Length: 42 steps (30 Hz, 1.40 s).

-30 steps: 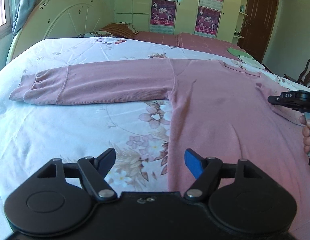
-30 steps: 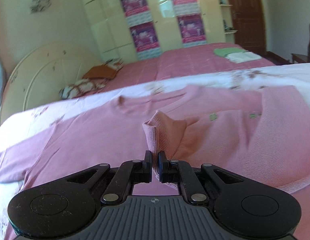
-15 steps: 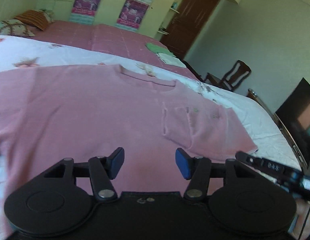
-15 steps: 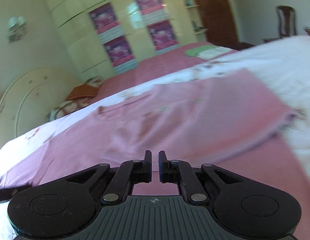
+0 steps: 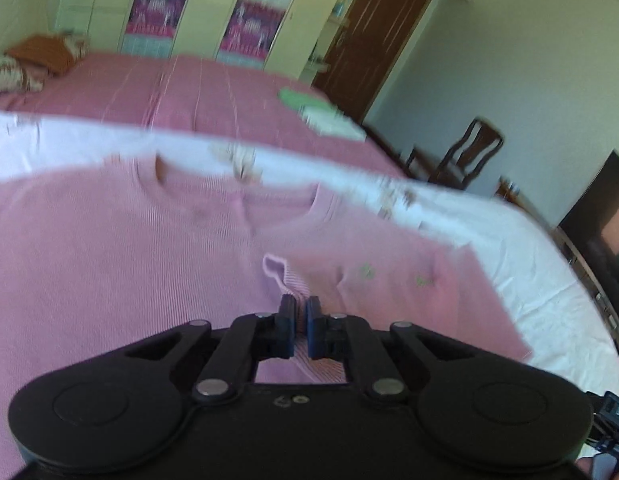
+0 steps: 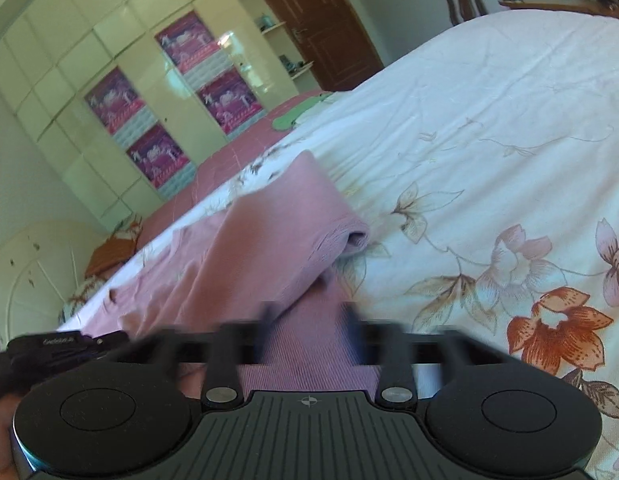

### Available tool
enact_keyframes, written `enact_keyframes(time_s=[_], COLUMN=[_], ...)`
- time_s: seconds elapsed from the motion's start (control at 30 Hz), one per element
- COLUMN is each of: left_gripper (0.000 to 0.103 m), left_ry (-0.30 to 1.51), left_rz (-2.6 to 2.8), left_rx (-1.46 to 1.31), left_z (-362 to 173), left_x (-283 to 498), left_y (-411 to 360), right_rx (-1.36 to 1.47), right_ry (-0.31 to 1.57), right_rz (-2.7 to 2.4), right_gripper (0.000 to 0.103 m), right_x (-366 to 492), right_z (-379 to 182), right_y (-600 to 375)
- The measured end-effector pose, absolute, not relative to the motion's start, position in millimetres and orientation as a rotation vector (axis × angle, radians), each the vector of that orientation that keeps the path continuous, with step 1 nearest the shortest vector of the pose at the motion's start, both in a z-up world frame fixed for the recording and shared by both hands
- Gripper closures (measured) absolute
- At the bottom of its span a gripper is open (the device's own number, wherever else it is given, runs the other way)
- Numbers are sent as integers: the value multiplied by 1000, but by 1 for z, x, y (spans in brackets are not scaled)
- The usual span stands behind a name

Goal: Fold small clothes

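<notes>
A pink knit sweater lies spread on the white floral bedsheet, its right sleeve folded across the chest. My left gripper is shut on the cuff of that folded sleeve. In the right wrist view the sweater's folded side and lower part lie ahead. My right gripper is blurred with its fingers spread apart over the sweater's lower body, holding nothing. The left gripper also shows at the left edge of the right wrist view.
A second bed with a pink cover stands behind, with green and white folded cloths on it. Pillows, a wardrobe, a door, a chair and a dark screen surround the bed.
My left gripper has swung right, moved in and shut on the folded sleeve's cuff. My right gripper has let the sleeve go, moved to the sweater's right side and opened.
</notes>
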<state>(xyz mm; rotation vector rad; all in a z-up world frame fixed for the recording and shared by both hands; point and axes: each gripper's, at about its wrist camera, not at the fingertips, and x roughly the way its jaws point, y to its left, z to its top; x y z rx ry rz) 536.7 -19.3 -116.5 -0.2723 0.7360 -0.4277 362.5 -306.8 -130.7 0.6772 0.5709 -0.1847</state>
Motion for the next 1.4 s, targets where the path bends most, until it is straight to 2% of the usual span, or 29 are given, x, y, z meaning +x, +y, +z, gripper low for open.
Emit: enact_keyframes(time_s=[0.03,0.17,0.5,0.53,0.57,0.6,0.67,0.73,0.8,0.83,0.87,0.97,1.17,1.4], left_gripper=[99,100,99,93,79,72,51,47,51,59,74,97,98,98], left_ry=[695,609,716,712,706,700,693,712,749,779,813,831,631,746], left_rz=[-424,-373,-265,-257,-248,-240,-240,-245,-268,-270,-274,-304,-282,-244], left_rx=[-279,-287,-341,-343,-345,-349,-361,-371,-397,-404,-408,-373,-370,-374], left_z=[-107,-88,-134,-136,-136,-135,-135,-137,-143,-147,-151,-158,-126,-152], left_x=[530,511,503,502,502,503,506,514,525,532,538,546,516,521], left_y=[-13,16,56,56,57,58,62,60,60,59,57,45,60,69], right_rx=[688,745,974,1000,1031,1066,1127,1185,1258,1309,1350,1438,1427,1421], right_ry=[546,525,542,543,542,544,541,532,516,503,488,449,454,449], right_rz=[-180,-119,-17,-7,0,6,-6,-8,0,-2,-6,-7,-9,-12], right_gripper=[29,29,30,30,30,30,30,30,30,30,30,30,30,30], right_x=[359,363,384,386,388,389,391,392,392,391,390,385,380,375], right_z=[-129,-126,-137,-139,-141,-144,-150,-156,-162,-167,-170,-176,-171,-168], right_y=[-310,-318,-334,-335,-337,-340,-345,-352,-356,-360,-364,-373,-382,-377])
